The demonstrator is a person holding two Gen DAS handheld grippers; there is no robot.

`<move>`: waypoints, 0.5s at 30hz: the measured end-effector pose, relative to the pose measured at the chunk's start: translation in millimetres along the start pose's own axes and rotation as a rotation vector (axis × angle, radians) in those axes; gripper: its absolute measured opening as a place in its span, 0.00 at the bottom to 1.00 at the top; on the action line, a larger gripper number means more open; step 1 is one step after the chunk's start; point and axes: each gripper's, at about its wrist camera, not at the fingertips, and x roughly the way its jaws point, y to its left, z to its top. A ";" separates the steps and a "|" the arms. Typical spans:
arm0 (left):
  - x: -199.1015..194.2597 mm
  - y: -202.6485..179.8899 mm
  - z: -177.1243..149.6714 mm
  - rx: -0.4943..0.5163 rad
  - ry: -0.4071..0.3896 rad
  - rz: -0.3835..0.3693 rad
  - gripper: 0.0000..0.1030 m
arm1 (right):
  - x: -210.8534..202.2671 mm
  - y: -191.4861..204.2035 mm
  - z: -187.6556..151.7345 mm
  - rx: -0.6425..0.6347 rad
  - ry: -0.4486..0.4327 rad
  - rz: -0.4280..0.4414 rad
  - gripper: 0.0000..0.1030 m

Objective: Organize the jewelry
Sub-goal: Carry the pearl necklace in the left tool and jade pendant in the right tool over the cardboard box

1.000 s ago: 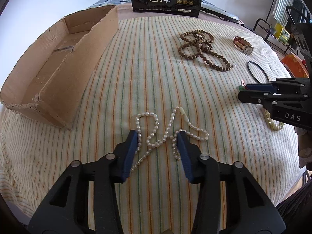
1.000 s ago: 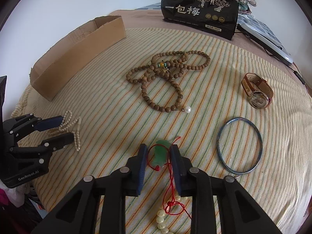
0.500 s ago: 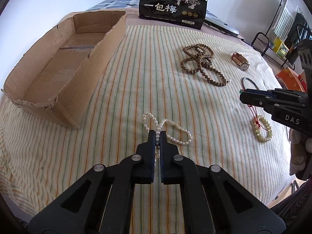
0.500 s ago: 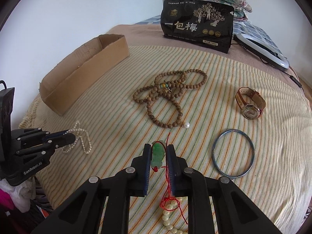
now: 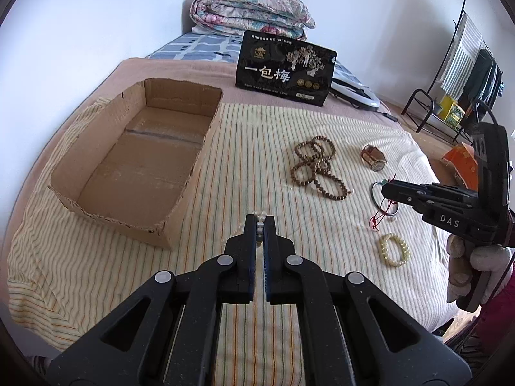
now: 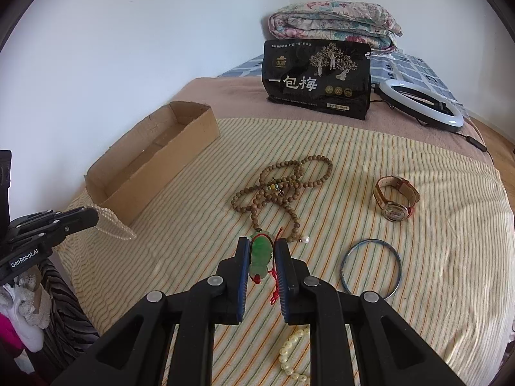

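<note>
My left gripper point(image 5: 260, 222) is shut on a white pearl necklace point(image 5: 260, 217), lifted above the striped cloth; in the right wrist view the pearl necklace point(image 6: 112, 222) dangles from the left gripper point(image 6: 93, 217). My right gripper point(image 6: 262, 247) is shut on a green jade pendant point(image 6: 260, 254) with a red cord, also raised; in the left wrist view the right gripper point(image 5: 386, 189) shows at the right with the cord hanging. An open cardboard box point(image 5: 138, 157) lies at the left, its inside bare. On the cloth lie brown wooden beads point(image 6: 283, 186), a watch point(image 6: 396, 199), a blue bangle point(image 6: 371, 268) and a cream bead bracelet point(image 5: 394, 249).
A black snack bag point(image 6: 317, 80) stands at the back of the bed with a folded quilt point(image 6: 334, 22) behind it and a ring light point(image 6: 421, 106) to its right. A metal rack point(image 5: 450, 109) stands beyond the bed's right edge. A gloved hand point(image 5: 473, 263) holds the right gripper.
My left gripper closed on the pearl necklace and lifted it off the cloth. My right gripper tightened on the jade pendant and rose with it. Both views now look from higher up.
</note>
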 end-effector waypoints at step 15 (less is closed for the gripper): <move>-50.0 24.1 37.5 -0.021 -0.119 0.010 0.01 | -25.9 39.5 36.4 -0.047 -0.071 0.068 0.14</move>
